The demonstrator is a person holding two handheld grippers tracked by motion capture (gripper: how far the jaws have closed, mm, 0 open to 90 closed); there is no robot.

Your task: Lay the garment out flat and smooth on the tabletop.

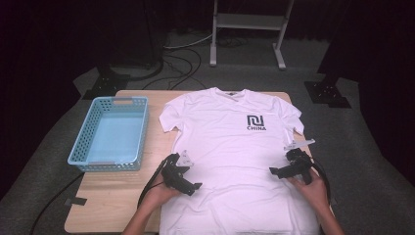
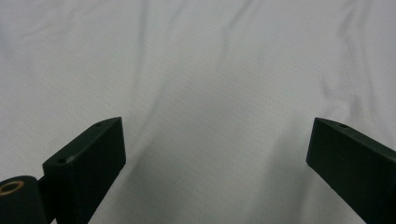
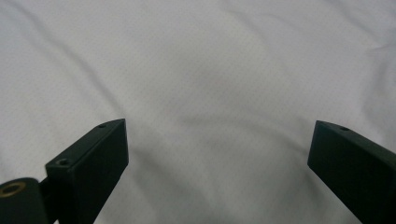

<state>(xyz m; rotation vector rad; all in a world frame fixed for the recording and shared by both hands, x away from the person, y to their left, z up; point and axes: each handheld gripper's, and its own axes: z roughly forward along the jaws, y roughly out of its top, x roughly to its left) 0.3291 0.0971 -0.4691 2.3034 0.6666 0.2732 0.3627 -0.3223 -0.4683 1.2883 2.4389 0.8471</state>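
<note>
**Both grippers poised over the shirt**

We are looking at the wooden table (image 1: pixel 112 196), where the white T-shirt (image 1: pixel 230 161) is lying flat, front up, collar away from us and hem spilling over the near edge. The blue basket (image 1: pixel 88 142) is sitting just beside its sleeve. We are holding the left gripper (image 1: pixel 188 185) and right gripper (image 1: pixel 276 171) over the lower body, jaws spread wide and gripping nothing. We are risking a pinch through one layer only, or dragging fresh wrinkles into the cloth.
</note>
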